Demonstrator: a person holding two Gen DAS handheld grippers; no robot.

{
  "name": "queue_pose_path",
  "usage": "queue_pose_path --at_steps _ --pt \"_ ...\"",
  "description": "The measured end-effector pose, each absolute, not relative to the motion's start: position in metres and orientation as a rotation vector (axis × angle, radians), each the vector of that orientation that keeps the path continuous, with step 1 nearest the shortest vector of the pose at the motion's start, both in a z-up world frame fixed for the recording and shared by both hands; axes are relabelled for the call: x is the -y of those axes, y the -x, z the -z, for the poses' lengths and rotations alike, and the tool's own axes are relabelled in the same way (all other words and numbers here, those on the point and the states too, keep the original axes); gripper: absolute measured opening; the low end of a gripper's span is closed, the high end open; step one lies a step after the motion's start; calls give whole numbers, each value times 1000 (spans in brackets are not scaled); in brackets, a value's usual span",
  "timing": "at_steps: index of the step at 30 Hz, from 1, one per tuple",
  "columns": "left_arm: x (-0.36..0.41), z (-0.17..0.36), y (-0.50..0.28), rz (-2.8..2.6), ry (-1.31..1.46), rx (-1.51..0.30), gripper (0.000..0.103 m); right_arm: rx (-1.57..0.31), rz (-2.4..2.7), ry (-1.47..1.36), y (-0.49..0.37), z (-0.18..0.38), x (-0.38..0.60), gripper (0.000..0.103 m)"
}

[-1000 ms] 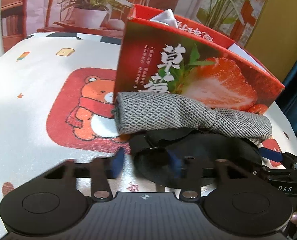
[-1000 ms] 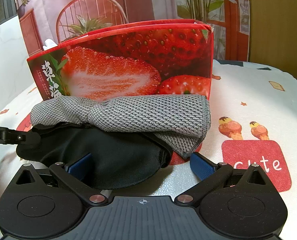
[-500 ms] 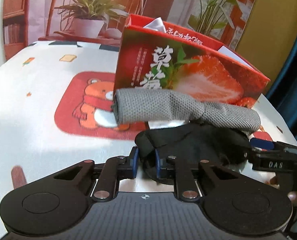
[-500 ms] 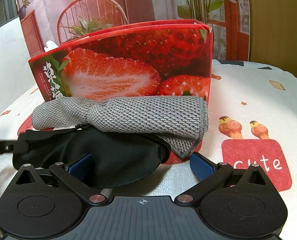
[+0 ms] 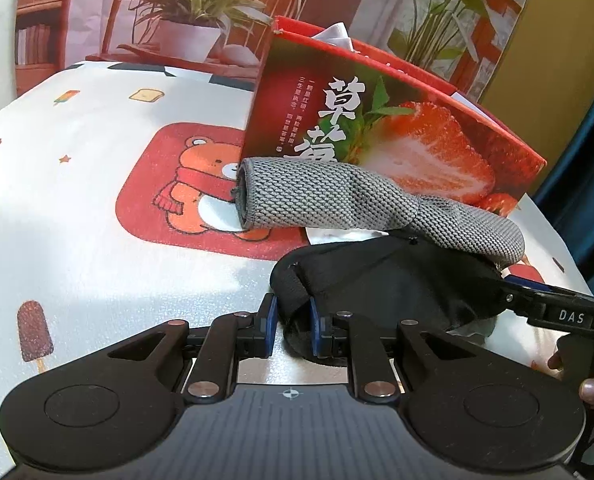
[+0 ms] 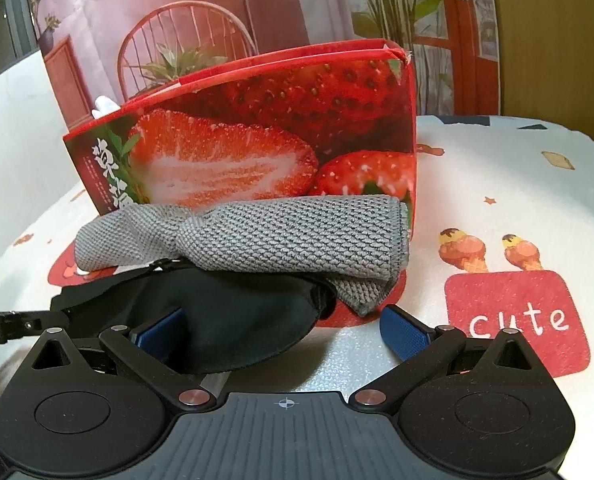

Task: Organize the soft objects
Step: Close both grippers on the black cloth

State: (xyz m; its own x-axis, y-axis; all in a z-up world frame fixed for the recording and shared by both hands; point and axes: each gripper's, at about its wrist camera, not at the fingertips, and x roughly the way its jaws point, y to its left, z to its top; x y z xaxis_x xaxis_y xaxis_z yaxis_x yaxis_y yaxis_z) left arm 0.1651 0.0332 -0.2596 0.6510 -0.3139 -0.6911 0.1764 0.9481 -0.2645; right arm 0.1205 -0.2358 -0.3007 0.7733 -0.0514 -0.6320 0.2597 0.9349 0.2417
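Left gripper [image 5: 291, 326] pinched narrow on the near edge of the black eye mask [image 5: 381, 280]. Right gripper [image 6: 281, 334] spread wide, mask between its pads, under the grey knitted cloth [image 6: 281, 236] against the strawberry box [image 6: 281, 136].

On the counter [image 6: 497, 184] the box [image 6: 281, 132] stands at the back. The rolled cloth [image 6: 281, 236] lies just before it, resting on the eye mask [image 6: 233, 324]. The left tool [image 5: 291, 322] pinches the mask's left end; the right tool [image 6: 281, 332] straddles its right end, wide apart.
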Motion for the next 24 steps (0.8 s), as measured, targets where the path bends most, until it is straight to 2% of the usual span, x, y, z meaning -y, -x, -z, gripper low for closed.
queue_pose_path --at_steps 7,11,22,23,24 --pt "-33 260 -164 280 166 -803 19 -618 138 -325 -111 296 232 93" --pt "-34 260 -163 285 165 -796 19 -622 103 -314 -112 295 227 79" --pt "-33 261 -163 285 171 -789 19 -639 75 -435 -124 300 249 81" --pt "-33 261 -163 285 173 -789 19 -641 76 -430 -124 300 248 78" --pt "-34 261 -163 285 176 -788 19 -642 75 -424 -124 299 248 70"
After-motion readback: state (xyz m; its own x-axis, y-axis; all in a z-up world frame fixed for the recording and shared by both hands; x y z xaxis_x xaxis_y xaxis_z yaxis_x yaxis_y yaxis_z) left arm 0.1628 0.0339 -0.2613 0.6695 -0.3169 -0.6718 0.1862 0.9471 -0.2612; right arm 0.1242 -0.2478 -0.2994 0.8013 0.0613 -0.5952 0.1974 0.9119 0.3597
